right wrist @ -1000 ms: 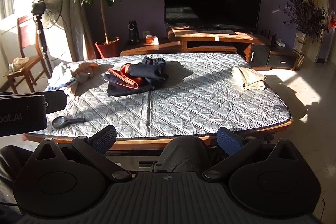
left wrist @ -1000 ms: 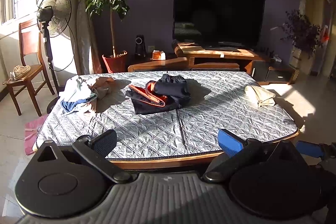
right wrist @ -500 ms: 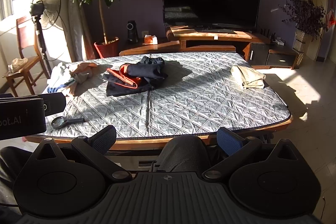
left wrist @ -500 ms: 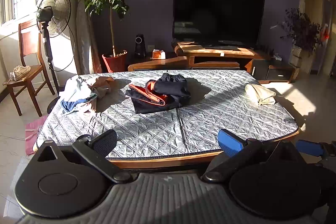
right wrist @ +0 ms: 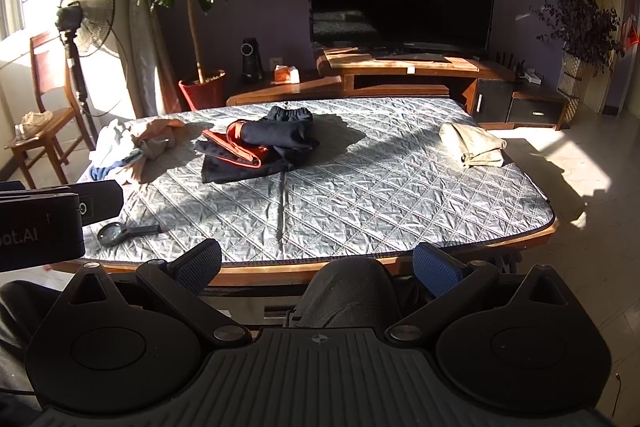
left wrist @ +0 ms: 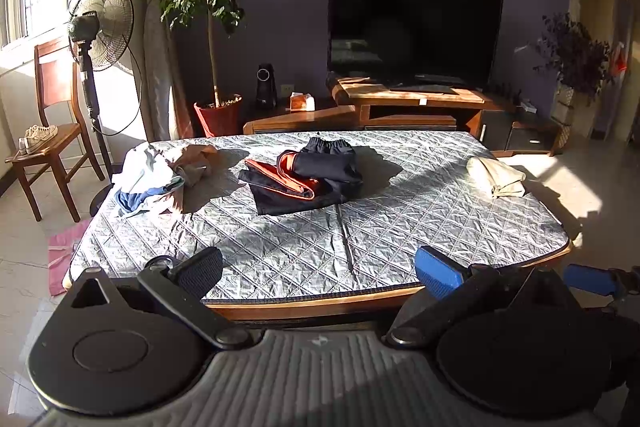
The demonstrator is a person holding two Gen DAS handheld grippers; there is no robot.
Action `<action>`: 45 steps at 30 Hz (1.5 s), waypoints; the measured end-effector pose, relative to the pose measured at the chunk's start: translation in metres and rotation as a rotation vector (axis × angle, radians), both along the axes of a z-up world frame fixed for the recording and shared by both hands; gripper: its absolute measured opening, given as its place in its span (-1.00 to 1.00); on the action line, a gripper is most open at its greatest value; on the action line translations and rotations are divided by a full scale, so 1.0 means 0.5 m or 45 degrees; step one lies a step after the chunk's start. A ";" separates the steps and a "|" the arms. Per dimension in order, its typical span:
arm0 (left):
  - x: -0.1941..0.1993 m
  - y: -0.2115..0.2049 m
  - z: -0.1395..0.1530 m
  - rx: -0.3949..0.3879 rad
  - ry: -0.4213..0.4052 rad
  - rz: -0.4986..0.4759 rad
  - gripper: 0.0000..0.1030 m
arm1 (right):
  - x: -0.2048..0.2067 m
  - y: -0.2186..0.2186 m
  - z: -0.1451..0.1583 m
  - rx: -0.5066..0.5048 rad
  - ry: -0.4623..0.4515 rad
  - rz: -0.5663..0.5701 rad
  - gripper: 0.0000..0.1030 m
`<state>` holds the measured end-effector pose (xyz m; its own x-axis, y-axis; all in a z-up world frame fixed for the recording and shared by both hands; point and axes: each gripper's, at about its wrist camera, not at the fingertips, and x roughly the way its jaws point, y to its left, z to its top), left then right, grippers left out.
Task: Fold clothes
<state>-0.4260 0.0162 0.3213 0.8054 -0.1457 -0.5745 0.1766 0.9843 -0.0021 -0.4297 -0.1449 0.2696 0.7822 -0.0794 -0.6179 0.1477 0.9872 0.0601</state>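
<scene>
Nothing has shifted: both hand-held grippers, left (left wrist: 318, 269) and right (right wrist: 316, 265), still hover spread apart, dark trousers (left wrist: 304, 175) untouched on the worktop (left wrist: 400, 227).

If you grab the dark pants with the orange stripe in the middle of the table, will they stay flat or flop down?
Probably flop. The dark pants lie in soft, uneven folds, so they are limp cloth and would likely droop from a pinched edge. The loosely stacked layers would probably slide apart and unfold. They look light, and the quilted table cover might wrinkle if they are dragged.
</scene>
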 end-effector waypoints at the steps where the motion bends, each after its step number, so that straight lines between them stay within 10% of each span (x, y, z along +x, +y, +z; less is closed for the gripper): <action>1: 0.000 0.000 0.000 0.000 0.000 0.000 0.98 | 0.000 -0.001 0.000 0.001 0.000 0.000 0.99; 45: 0.001 -0.014 -0.012 0.029 0.012 -0.014 0.98 | 0.004 0.000 -0.011 0.018 0.010 0.002 0.99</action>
